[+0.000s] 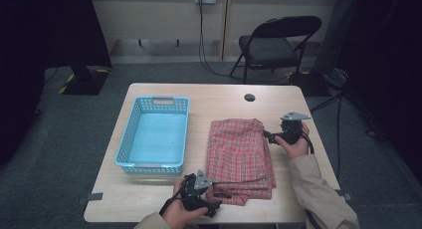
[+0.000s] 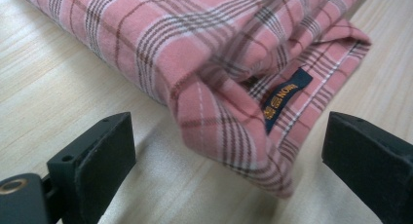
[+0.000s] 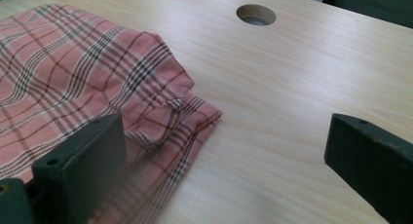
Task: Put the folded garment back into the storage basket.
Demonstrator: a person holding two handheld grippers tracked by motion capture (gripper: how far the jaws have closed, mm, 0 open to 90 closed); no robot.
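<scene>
A folded pink plaid cloth (image 1: 240, 157) lies on the wooden table (image 1: 224, 102), right of a blue basket (image 1: 155, 134). My left gripper (image 1: 215, 205) is at the cloth's near left corner, open. In the left gripper view the cloth's corner (image 2: 234, 87) with a dark blue label (image 2: 286, 98) lies between the wide-apart jaws of my left gripper (image 2: 229, 158). My right gripper (image 1: 268, 136) is open at the cloth's right edge. In the right gripper view the cloth's far corner (image 3: 97, 83) lies by the left jaw of my right gripper (image 3: 229, 160), with bare wood between the jaws.
The blue basket holds nothing. A round cable hole (image 1: 249, 97) sits near the table's far edge; it appears again as the hole (image 3: 255, 14) in the right gripper view. A black folding chair (image 1: 273, 42) stands beyond the table. Cables run on the floor at right.
</scene>
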